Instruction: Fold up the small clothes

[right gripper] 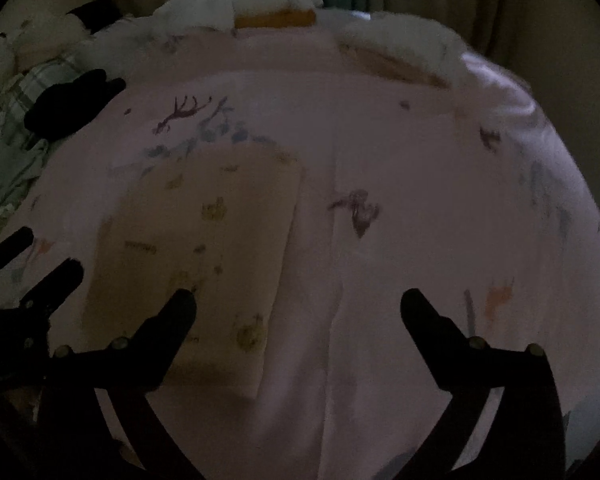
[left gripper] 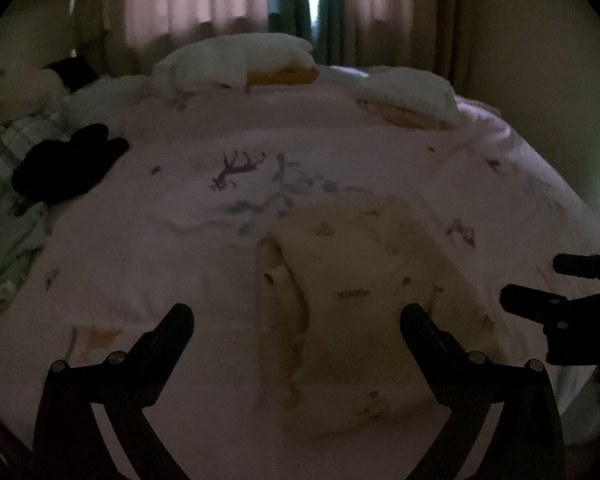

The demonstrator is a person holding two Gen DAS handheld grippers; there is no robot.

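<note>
At the far left of the bed (left gripper: 148,248), a dark garment (left gripper: 66,164) lies crumpled beside a heap of plaid and pale green clothes (left gripper: 8,184), none of them folded. The left gripper (left gripper: 296,316) hangs just above the sheet with its fingers spread wide, holding nothing. The cream printed garment (left gripper: 364,288) lies flat on the sheet as a neat rectangle, apparently folded. The right gripper (right gripper: 298,300) is equally released and empty, the garment's edge under its left finger. Judging by this, one piece is essentially done and the pile at the left remains.
</note>
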